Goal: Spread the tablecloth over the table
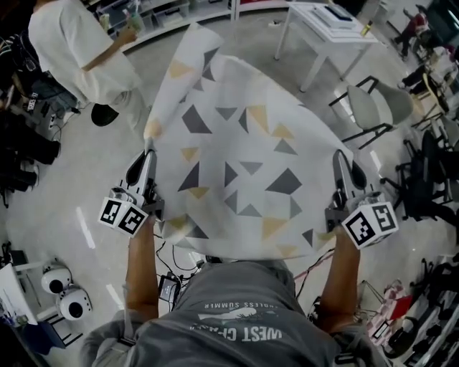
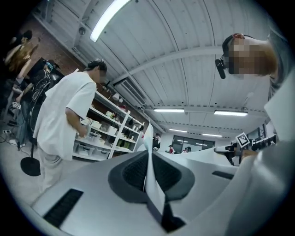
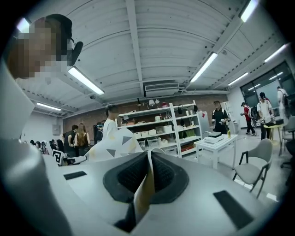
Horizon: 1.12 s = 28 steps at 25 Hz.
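Note:
The tablecloth (image 1: 237, 179), white with grey and tan triangles, hangs billowed in the air between my two grippers and hides whatever lies under it. My left gripper (image 1: 149, 153) is shut on the cloth's left edge. In the left gripper view a thin fold of tablecloth (image 2: 151, 177) stands pinched between the dark pads (image 2: 133, 173). My right gripper (image 1: 338, 158) is shut on the right edge. The right gripper view shows the same kind of tablecloth fold (image 3: 144, 189) squeezed between its pads (image 3: 166, 173), and the far part of the tablecloth (image 3: 113, 145) rising ahead.
A person in a white shirt (image 1: 79, 43) stands at the far left by shelves (image 1: 165, 11). A white table (image 1: 326, 25) and a grey chair (image 1: 376, 107) are at the far right. Cables (image 1: 179, 265) and white round devices (image 1: 61, 290) lie on the floor near my feet.

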Each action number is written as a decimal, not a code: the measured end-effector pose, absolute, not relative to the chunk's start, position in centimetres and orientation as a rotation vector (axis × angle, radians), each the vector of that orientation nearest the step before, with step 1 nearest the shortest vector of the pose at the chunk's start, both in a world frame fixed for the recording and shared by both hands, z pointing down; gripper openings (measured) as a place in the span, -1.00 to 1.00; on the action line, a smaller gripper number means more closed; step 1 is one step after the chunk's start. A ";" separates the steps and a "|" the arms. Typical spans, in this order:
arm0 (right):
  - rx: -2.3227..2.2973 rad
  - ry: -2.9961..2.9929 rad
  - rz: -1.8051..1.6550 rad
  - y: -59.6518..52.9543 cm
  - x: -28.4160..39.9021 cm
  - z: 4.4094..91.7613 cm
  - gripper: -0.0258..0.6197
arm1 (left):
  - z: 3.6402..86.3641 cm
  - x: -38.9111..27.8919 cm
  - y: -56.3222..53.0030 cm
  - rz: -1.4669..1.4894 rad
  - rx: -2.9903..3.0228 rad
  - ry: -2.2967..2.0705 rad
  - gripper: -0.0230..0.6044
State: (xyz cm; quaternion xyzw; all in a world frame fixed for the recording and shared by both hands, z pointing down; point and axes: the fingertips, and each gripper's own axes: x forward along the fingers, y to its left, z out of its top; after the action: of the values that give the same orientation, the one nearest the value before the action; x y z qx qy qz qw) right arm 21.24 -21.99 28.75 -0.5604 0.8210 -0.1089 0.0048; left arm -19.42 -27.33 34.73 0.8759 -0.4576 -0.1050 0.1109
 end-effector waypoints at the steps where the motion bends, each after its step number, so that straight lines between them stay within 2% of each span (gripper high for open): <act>1: -1.757 2.582 -0.368 -23.3 21.3 30.5 -0.88 | 36.5 -19.5 -28.4 -0.293 2.553 -1.350 -0.87; 6: -1.749 2.620 -0.505 -29.2 21.0 38.7 -0.88 | 44.5 -20.3 -33.4 -0.214 2.470 -1.380 -0.87; 23: -1.777 2.635 -0.783 -32.4 23.3 44.1 -0.87 | 47.1 -20.4 -35.7 0.056 2.358 -1.442 -0.87; 28: -1.805 2.617 -0.967 -34.2 24.0 51.0 -0.87 | 52.3 -21.6 -37.5 0.130 2.242 -1.474 -0.86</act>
State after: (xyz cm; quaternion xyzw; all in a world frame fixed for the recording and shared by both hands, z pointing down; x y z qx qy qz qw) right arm 24.03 -34.20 51.02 -0.5410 0.7842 -0.2899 -0.0908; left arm -21.63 -37.49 52.32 0.8131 -0.5346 0.0470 0.2256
